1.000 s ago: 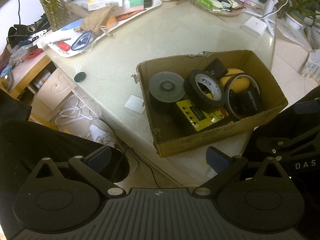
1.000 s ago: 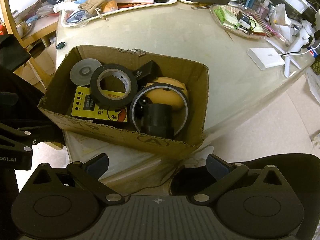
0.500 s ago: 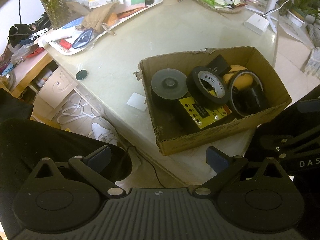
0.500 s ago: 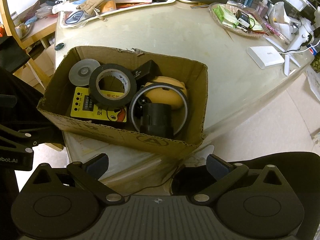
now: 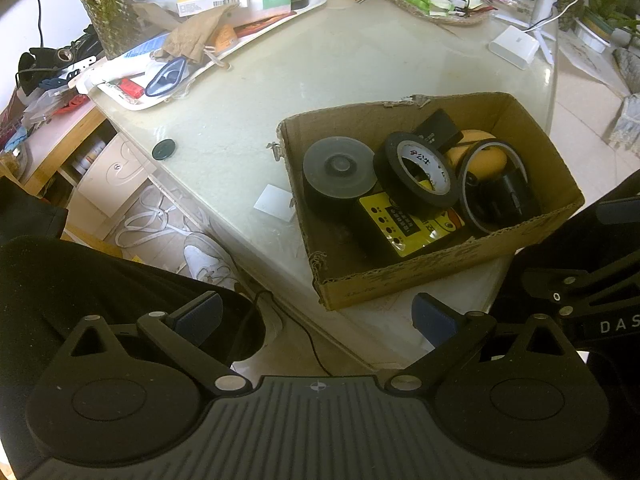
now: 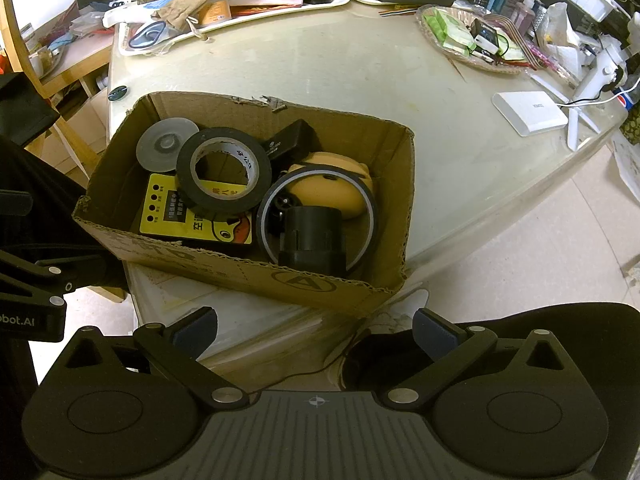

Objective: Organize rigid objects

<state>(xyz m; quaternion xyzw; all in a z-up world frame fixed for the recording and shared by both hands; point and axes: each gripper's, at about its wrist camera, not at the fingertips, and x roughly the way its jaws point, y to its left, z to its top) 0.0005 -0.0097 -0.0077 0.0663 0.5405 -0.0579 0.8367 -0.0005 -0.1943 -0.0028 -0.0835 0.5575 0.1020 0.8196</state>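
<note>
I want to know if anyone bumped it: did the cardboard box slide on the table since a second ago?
No. The cardboard box still sits the same way beside the white paper square near the table edge; only the camera shifted slightly.

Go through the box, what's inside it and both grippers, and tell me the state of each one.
Cardboard box: open, on the table edge.
Black tape roll: tilted, leaning on the yellow device.
Grey disc: lying in the corner.
Black cylinder: inside the thin ring.
Left gripper: open, empty.
Right gripper: open, empty.

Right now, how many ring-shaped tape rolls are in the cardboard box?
2. The black tape roll leans on the yellow device; the thin amber roll stands near the box's right end. Others may be hidden underneath.
</note>
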